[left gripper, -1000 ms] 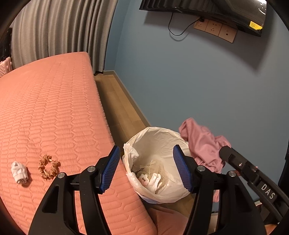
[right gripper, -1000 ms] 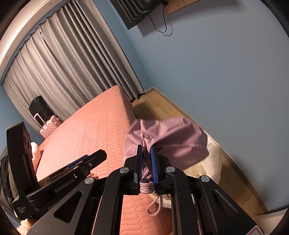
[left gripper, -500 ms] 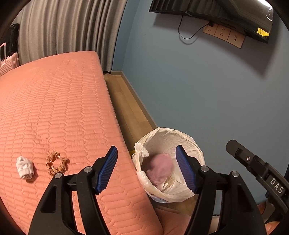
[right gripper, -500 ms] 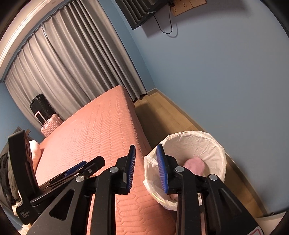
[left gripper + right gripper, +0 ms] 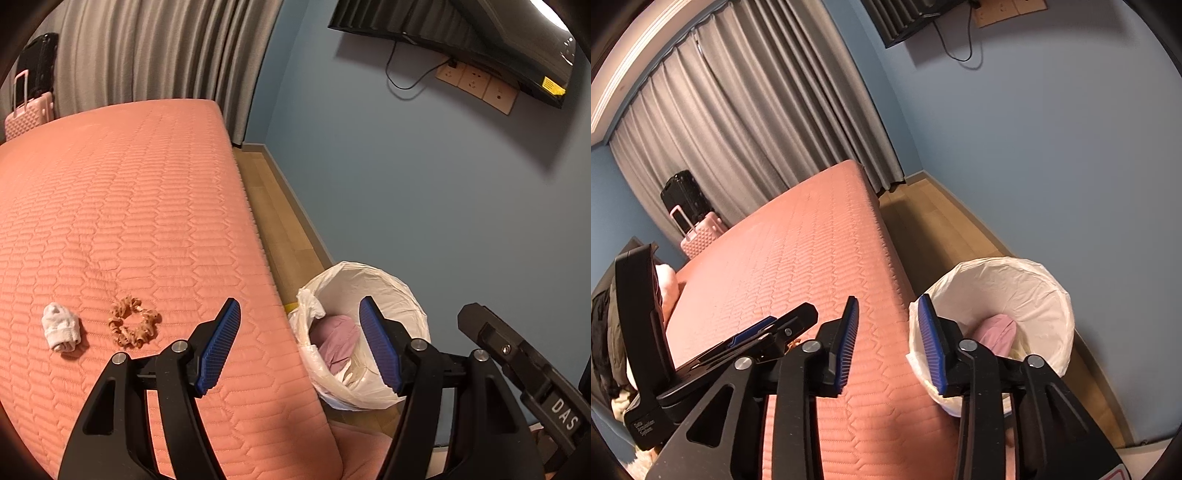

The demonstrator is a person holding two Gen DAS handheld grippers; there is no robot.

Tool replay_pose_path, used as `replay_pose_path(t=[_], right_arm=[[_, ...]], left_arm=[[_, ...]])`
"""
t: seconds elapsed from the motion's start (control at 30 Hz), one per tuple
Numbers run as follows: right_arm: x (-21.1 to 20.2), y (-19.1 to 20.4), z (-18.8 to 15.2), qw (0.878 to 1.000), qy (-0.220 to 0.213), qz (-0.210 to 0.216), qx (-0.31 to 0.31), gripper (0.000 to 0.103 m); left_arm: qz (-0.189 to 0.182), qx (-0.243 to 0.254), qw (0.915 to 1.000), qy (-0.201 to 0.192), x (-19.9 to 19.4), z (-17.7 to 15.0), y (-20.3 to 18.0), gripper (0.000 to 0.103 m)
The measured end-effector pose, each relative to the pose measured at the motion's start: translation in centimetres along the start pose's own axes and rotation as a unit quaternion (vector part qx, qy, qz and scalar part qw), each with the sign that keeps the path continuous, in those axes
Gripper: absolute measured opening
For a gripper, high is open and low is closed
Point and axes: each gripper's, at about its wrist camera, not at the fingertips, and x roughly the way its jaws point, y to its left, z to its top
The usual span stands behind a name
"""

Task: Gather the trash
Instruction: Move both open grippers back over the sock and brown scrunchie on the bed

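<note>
Both claws, left & right, gape empty; next, scrunchie left of bin: come straight down, pinch its ring.

"DAS" on right claw, seemingly.

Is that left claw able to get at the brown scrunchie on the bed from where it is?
Probably yes. The left gripper has its jaws open and empty, and the scrunchie lies in the open on the bed, beside a white sock, with nothing between.
</note>
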Motion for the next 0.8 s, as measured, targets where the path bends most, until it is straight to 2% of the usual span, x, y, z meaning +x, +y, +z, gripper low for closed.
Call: replay_pose_path(t=[0.17,0.23,0.53,0.8], right_arm=[[0.8,1.5,-0.6,1.000,0.014,0.007,-0.015,0.037],[1.3,2.4,-0.8,1.000,0.019,0.009,-0.021,0.038],[3.7,6.4,-2.5,0.997,0.052,0.025,-0.050,0.039],[6.8,9.9,-4.5,0.992,0.090,0.038,-0.077,0.039]], left_arm=[[0.017,-0.016,0.9997,-0.001,-0.5,-0.5,2.2,0.064],[0.023,-0.025,0.9994,0.001,-0.6,-0.7,3.3,0.068],[0.063,-0.080,0.9948,0.005,-1.3,-1.8,9.6,0.070],[0.106,-0.140,0.9843,0.010,-1.8,-3.1,15.9,0.077]])
